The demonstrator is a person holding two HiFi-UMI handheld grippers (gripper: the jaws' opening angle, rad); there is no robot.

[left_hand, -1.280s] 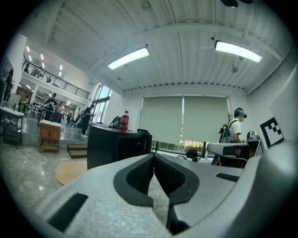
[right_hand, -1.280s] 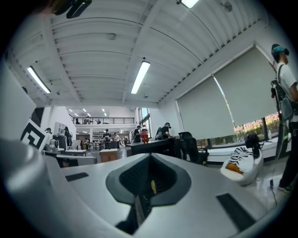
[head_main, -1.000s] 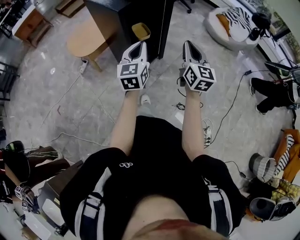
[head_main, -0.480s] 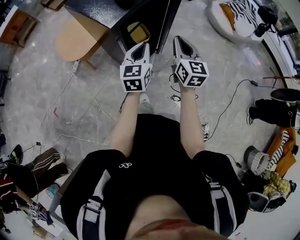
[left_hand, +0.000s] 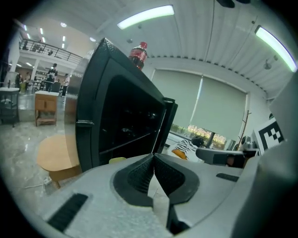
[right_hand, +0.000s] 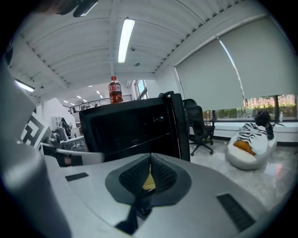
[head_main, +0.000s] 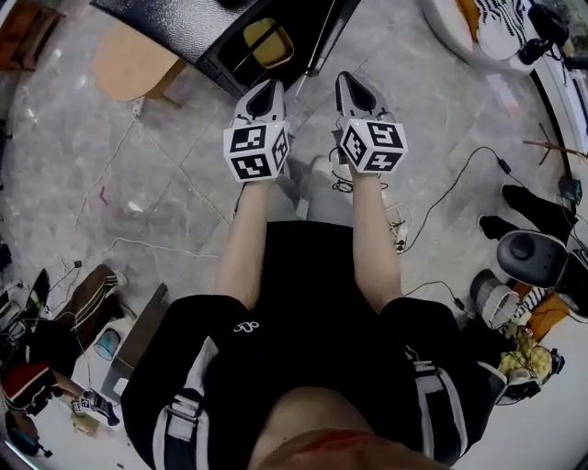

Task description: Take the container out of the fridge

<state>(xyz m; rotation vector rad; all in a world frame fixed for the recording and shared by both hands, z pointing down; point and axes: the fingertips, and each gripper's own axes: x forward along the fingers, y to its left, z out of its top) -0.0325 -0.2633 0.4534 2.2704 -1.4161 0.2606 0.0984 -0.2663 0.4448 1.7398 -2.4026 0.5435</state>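
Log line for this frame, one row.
phase: pre-grasp | left tongs: shut, empty | right tongs: shut, empty | fridge: door open | container: yellow, inside fridge, untouched

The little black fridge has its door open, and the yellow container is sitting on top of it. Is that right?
Not quite. The fridge does have its door open, but the yellow container sits inside it, not on top. The head view shows that. The thing on top is a bottle with a red cap, seen in the left gripper view.
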